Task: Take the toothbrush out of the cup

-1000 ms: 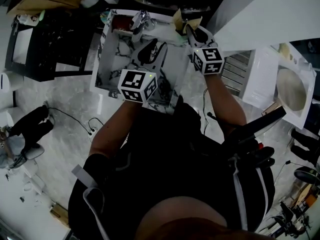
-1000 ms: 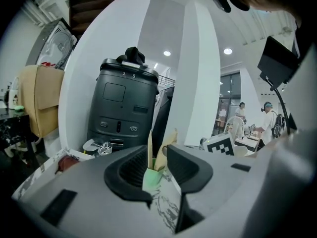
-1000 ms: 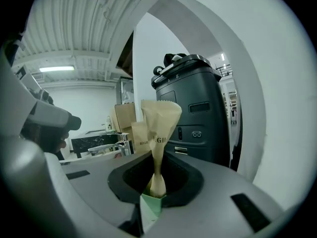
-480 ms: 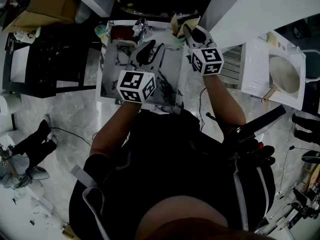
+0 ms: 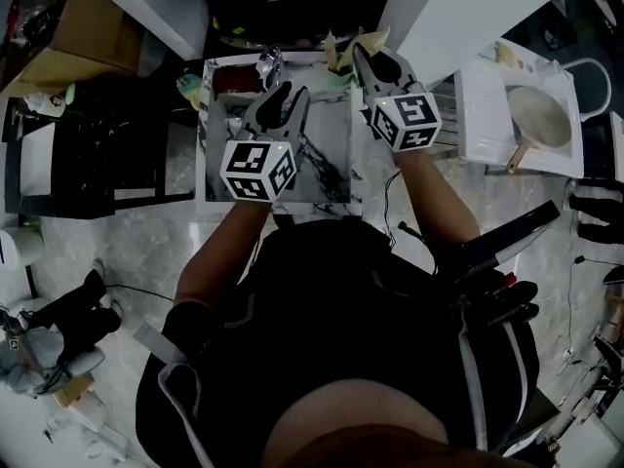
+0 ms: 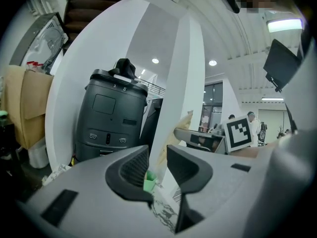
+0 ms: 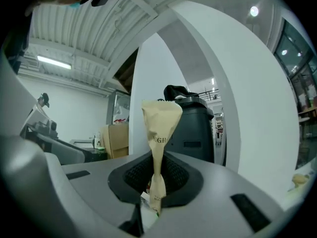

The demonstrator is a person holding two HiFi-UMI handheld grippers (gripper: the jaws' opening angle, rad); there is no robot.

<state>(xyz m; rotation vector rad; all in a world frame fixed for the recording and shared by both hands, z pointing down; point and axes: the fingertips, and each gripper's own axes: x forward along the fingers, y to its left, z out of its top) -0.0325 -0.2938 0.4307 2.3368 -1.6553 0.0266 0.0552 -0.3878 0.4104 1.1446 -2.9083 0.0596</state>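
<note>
My right gripper (image 7: 157,178) has its jaws clamped on the paper-wrapped toothbrush (image 7: 161,118), above the marbled surface (image 5: 336,125). My left gripper (image 6: 157,165) has its jaws apart, gripping nothing. I'd draw the toothbrush straight up with a firm grip and no tilt.

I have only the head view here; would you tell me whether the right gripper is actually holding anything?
Observer: Yes. In the right gripper view, the right gripper is shut on a tan paper sleeve, likely the wrapped toothbrush, which stands upright between its jaws.
Operator: Thank you. Is the left gripper holding something too?
Observer: No. In the left gripper view, the left gripper is open, with nothing between its jaws.
Operator: Is there any print on that sleeve?
Observer: Yes, the letters "HIGH" show on it; I cannot read the rest.
</note>
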